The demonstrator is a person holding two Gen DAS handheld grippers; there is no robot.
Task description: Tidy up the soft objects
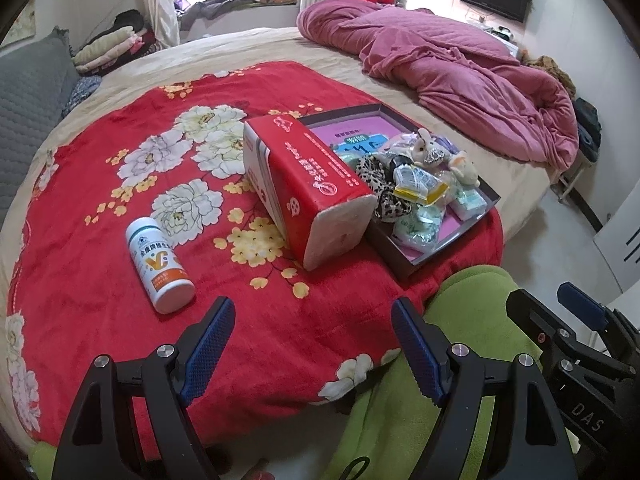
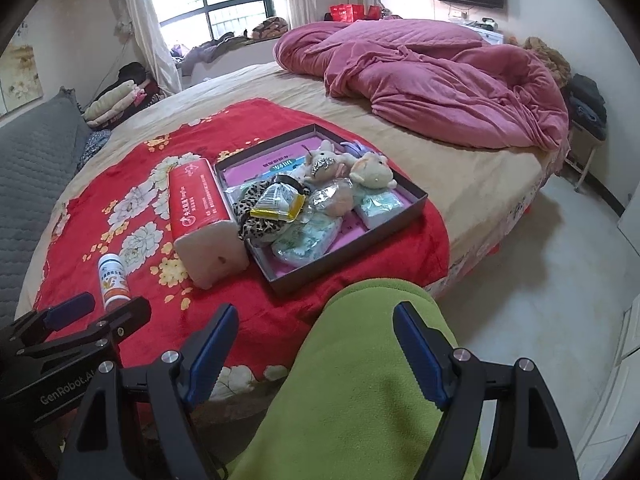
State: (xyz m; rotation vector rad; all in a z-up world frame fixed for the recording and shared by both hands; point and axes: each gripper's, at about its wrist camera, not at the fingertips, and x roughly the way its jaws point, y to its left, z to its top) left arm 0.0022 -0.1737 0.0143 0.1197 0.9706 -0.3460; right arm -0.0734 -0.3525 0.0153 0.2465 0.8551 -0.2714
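Observation:
A shallow dark box (image 1: pixel 412 264) (image 2: pixel 416 196) with a pink floor sits on the red flowered blanket (image 1: pixel 120 280) (image 2: pixel 280 312). It holds two small plush toys (image 1: pixel 430 152) (image 2: pixel 372 170), a leopard-print cloth (image 1: pixel 372 172) (image 2: pixel 256 220), soft packets and a yellow-edged packet (image 1: pixel 420 188) (image 2: pixel 280 200). A red tissue pack (image 1: pixel 308 184) (image 2: pixel 200 208) lies against the box's left side. A white bottle (image 1: pixel 158 264) (image 2: pixel 113 278) lies on the blanket to the left. My left gripper (image 1: pixel 312 348) is open above the blanket's near edge. My right gripper (image 2: pixel 316 348) is open over a green-clad leg (image 2: pixel 360 380).
A crumpled pink duvet (image 1: pixel 460 72) (image 2: pixel 440 80) lies on the far side of the bed. A grey cushion (image 1: pixel 32 92) is at the left with folded clothes (image 1: pixel 112 48) behind it. Bare floor (image 2: pixel 540 280) lies to the right of the bed.

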